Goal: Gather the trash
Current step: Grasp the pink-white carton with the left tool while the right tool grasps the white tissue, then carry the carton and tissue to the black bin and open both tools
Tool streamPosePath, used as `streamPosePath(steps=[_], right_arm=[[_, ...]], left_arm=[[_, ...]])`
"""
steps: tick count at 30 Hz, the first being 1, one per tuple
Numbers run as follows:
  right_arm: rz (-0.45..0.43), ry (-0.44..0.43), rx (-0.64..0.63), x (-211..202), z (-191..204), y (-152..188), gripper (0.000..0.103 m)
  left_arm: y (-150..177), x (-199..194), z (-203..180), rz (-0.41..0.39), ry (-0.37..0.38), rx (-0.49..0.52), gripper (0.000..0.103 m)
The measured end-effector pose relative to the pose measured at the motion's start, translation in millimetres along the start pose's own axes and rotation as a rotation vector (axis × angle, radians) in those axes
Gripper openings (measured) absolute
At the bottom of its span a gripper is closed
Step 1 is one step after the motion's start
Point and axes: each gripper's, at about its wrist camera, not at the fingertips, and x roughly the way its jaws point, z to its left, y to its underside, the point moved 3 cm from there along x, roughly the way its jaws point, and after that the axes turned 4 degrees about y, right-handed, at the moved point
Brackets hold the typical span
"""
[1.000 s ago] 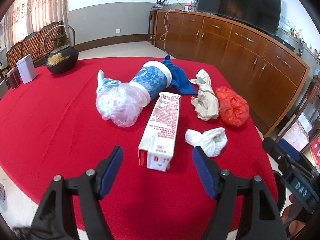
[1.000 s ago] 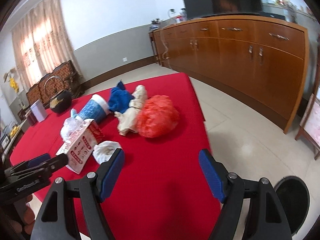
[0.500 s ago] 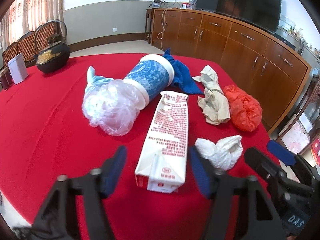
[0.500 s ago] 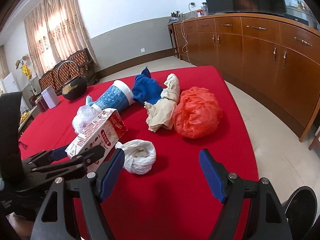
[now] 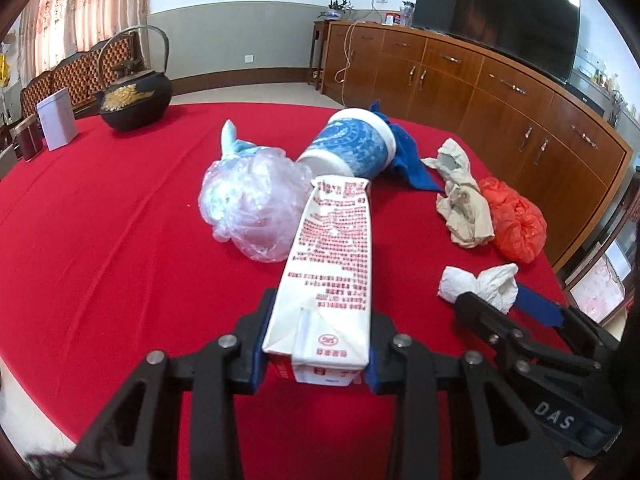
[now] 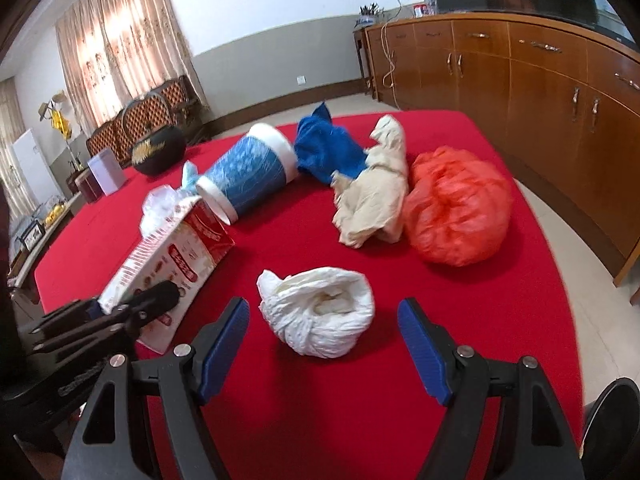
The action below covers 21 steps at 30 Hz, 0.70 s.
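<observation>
Trash lies on a red table (image 5: 100,240). My left gripper (image 5: 316,344) is shut on the near end of a white milk carton (image 5: 332,264) with red print; the carton also shows in the right wrist view (image 6: 168,260). My right gripper (image 6: 324,340) is open, its blue pads on either side of a crumpled white paper wad (image 6: 320,308), not touching it. Behind lie a clear plastic bag (image 5: 252,208), a blue-and-white cup (image 5: 352,148) on its side, a blue cloth (image 6: 328,148), a beige crumpled paper (image 6: 376,196) and an orange-red plastic bag (image 6: 456,208).
A black iron kettle (image 5: 136,96) and a small white box (image 5: 58,118) stand at the table's far left. A long wooden sideboard (image 5: 500,96) with a TV runs along the right wall. A dark round bin (image 6: 612,420) sits on the floor at the right.
My left gripper moved forward and closed on the milk carton's near end. My right gripper moved forward to straddle the white paper wad, still open.
</observation>
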Motion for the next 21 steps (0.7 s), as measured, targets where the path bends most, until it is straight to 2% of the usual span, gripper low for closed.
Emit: streamPosePath(steps=[4, 5, 8, 14, 21], right_arm=[[-0.001, -0.005, 0.019, 2, -3, -2, 0.078], [-0.001, -0.005, 0.021, 2, -4, -2, 0.074], [0.002, -0.012, 0.009, 3, -2, -3, 0.052], [-0.003, -0.025, -0.038, -1, 5, -2, 0.044], [-0.061, -0.021, -0.032, -28, -7, -1, 0.044]], left_arm=[[-1, 2, -1, 0.003, 0.001, 0.009, 0.038], [0, 2, -2, 0.003, 0.002, 0.010, 0.038], [0, 2, -3, 0.002, 0.001, 0.015, 0.038], [0, 1, -2, -0.001, 0.001, -0.001, 0.038], [4, -10, -11, -0.016, 0.019, -0.011, 0.038]])
